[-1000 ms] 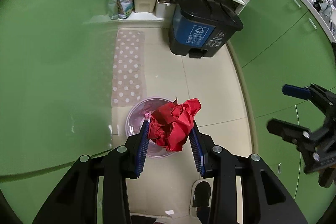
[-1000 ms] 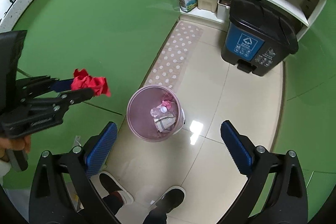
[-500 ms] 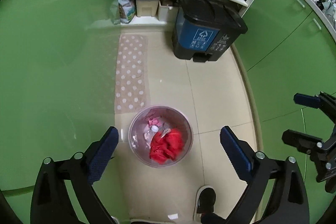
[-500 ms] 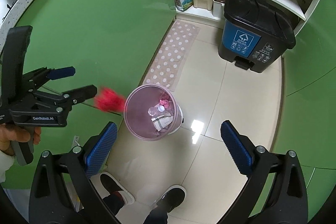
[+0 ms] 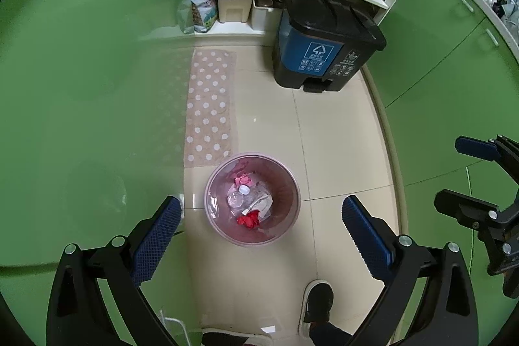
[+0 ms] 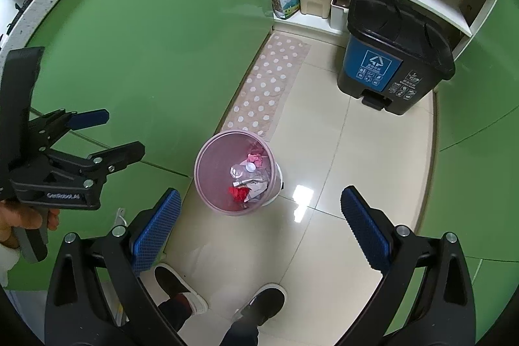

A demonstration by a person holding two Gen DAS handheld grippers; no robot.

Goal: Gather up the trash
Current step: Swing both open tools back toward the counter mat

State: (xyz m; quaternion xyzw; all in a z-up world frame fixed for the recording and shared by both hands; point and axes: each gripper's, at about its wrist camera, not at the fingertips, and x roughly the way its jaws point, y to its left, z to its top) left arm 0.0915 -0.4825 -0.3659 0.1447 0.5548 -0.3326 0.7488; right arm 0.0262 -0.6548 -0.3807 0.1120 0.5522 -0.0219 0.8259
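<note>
Hovering above pink bin: left tool spread wide, jaws just opened, nothing between pads. Red crumpled paper lies inside bin, near front wall, beside plastic bottle and wrappers. Right tool also spread, empty. Risks: bin light, stands close to person's shoes, so careless step may tip it and spill contents; low swing of tool may clip rim.
</note>
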